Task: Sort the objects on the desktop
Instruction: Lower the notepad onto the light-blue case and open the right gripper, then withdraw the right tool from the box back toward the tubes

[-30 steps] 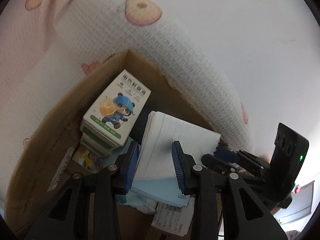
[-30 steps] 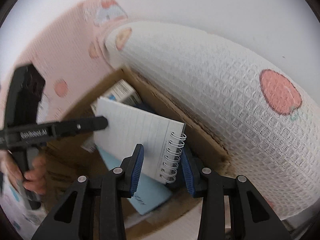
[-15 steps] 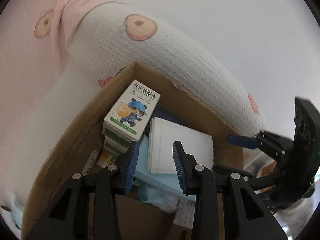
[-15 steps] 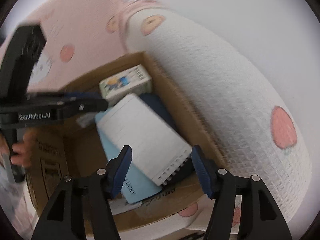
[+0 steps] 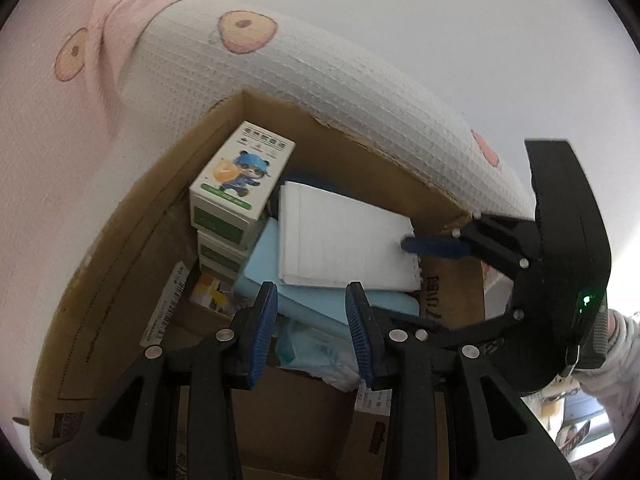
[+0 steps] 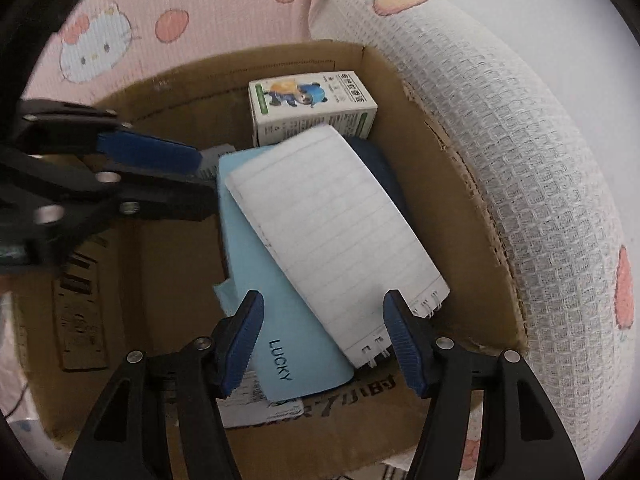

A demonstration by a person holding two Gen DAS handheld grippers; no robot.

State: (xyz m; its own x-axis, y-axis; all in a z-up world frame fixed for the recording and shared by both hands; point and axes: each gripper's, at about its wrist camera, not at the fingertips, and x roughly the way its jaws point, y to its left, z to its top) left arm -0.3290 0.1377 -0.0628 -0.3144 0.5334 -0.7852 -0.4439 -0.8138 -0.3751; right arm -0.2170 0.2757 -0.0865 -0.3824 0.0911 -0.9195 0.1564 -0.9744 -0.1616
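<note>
A white lined spiral notebook [image 5: 344, 236] [image 6: 332, 224] lies flat on a light blue book marked LUCKY [image 6: 288, 344] inside a cardboard box [image 6: 452, 184] [image 5: 132, 240]. My right gripper [image 6: 324, 312] hangs open just above the notebook's spiral end, its pads apart from it. My left gripper [image 5: 311, 300] is open with nothing in it, over the blue book's near edge. A white carton with a cartoon bear [image 5: 240, 176] [image 6: 312, 100] stands stacked on similar cartons in the box's far corner. Each gripper shows in the other's view by a blue finger [image 5: 436, 246] [image 6: 148, 152].
A rolled white waffle blanket [image 5: 320, 80] [image 6: 520, 160] presses against the box's far wall, with pink patterned cloth [image 6: 200, 0] beside it. A dark blue thing [image 6: 380, 164] lies under the notebook. Papers and a white wrapper [image 5: 320, 360] sit on the box floor. A sleeve [image 5: 616, 344] shows at right.
My right gripper opened and let go of the notebook, which dropped from tilted to flat on the blue book. Both grippers drew back a little from it.
</note>
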